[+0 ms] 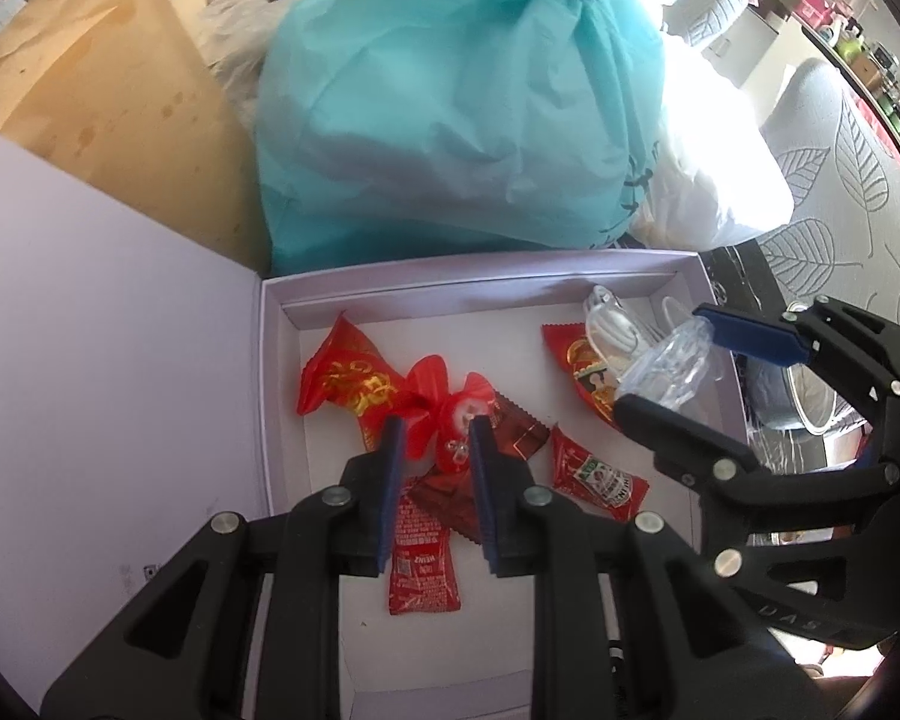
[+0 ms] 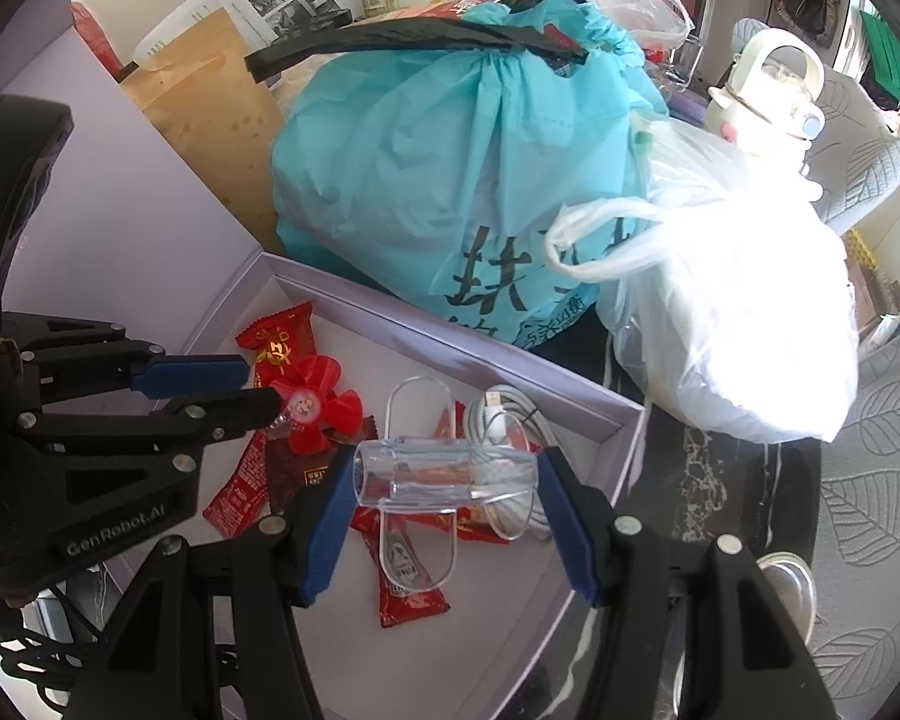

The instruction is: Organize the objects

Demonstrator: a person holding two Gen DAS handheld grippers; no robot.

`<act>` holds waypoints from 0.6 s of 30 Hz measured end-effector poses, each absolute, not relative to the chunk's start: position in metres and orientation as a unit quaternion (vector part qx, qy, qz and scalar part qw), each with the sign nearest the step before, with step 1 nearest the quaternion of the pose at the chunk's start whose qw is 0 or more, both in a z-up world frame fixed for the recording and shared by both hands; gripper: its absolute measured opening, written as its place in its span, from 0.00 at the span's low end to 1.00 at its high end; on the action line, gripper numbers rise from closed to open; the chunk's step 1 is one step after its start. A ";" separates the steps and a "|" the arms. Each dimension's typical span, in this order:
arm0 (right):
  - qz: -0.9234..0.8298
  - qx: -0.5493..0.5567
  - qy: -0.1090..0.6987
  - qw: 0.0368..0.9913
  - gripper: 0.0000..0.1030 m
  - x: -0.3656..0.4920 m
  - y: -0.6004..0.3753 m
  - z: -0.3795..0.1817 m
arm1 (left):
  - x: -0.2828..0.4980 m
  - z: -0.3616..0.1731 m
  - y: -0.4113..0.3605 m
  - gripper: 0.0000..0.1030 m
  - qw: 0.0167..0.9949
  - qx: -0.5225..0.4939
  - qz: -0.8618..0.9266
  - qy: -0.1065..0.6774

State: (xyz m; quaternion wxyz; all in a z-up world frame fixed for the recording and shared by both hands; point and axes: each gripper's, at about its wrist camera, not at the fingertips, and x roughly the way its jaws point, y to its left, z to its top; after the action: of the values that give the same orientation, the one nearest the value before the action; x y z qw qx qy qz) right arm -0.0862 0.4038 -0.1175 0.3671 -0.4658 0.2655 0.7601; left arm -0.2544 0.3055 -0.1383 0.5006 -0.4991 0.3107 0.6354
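Both grippers hang over the box (image 1: 273, 372): the left gripper (image 1: 432, 429) seemingly pinches the red fan (image 2: 312, 408); the right gripper (image 2: 444, 474) clamps a clear holder (image 2: 444, 474).

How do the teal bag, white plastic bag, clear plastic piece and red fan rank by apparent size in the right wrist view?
1. teal bag
2. white plastic bag
3. clear plastic piece, enlarged by nearness
4. red fan

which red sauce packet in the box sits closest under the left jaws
The red Heinz packet lying lengthwise between and below the left jaws; the other Heinz ketchup packet lies off to the right, tilted, showing its green label.
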 end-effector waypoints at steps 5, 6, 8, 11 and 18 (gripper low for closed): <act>0.761 -0.459 0.265 0.373 0.59 -0.078 0.400 -0.108 | -0.254 -0.130 0.303 0.21 0.490 -0.506 0.642 0.302; 0.762 -0.457 0.265 0.373 0.60 -0.077 0.399 -0.106 | -0.253 -0.128 0.302 0.21 0.489 -0.505 0.644 0.302; 0.766 -0.451 0.265 0.373 0.61 -0.075 0.396 -0.102 | -0.250 -0.122 0.301 0.23 0.489 -0.501 0.646 0.304; 0.773 -0.443 0.258 0.374 0.63 -0.076 0.396 -0.095 | -0.244 -0.112 0.298 0.30 0.490 -0.493 0.653 0.302; 0.778 -0.437 0.243 0.381 0.68 -0.077 0.393 -0.073 | -0.244 -0.092 0.292 0.51 0.487 -0.473 0.672 0.295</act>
State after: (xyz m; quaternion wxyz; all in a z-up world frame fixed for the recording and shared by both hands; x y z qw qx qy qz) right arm -0.0771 0.3932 -0.0729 0.3807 -0.4371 0.2431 0.7778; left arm -0.2441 0.2920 -0.0916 0.4873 -0.4732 0.2953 0.6719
